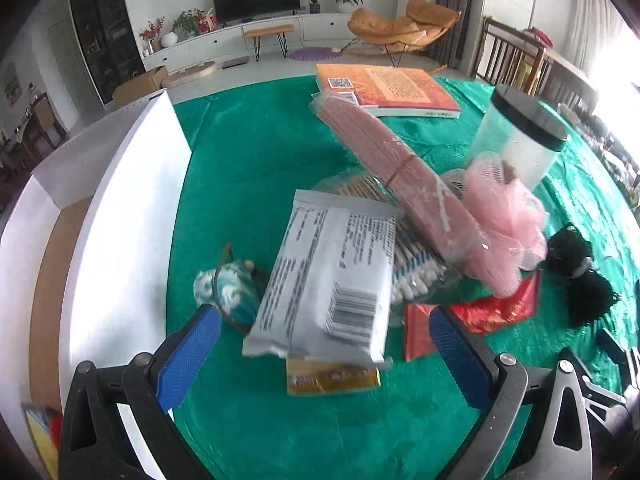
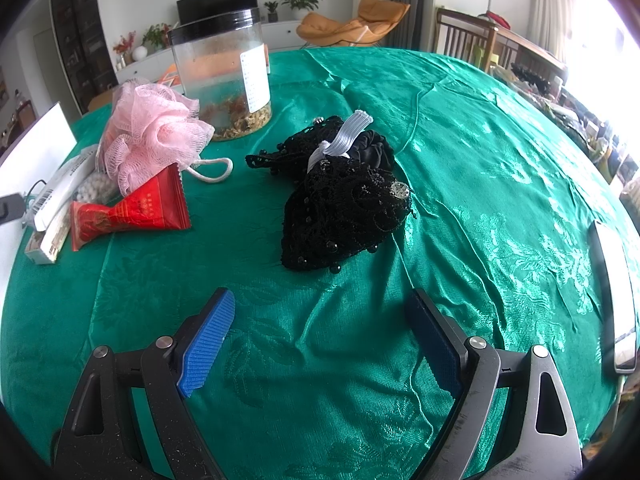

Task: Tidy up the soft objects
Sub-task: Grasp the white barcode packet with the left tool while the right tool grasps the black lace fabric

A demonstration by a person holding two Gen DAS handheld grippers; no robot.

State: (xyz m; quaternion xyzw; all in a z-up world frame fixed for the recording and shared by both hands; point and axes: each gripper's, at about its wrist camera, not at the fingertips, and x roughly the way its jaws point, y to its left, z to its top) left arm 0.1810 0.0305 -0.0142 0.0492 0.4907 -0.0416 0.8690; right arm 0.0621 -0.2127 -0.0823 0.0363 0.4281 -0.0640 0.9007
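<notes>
Jaws on your right gripper [image 2: 320, 338] stand spread wide over bare green cloth [image 2: 480, 128], pinching nothing. Just ahead lies the black lace bundle [image 2: 344, 208], beaded, with a white elastic band [image 2: 340, 136] across its top; I'd judge it light, limp and snaggy, so pinch the thick bunched middle, not the beads. Further left sit the pink mesh pouf [image 2: 152, 128], airy and springy, best gripped near its cord, and a crinkly red packet [image 2: 132, 212]. Your left gripper [image 1: 326, 344] is likewise spread and empty, a slick grey wipes pack [image 1: 328, 280] lying beyond its fingers; squeeze that across its padded width. A white box [image 1: 120, 216] stands at the left.
</notes>
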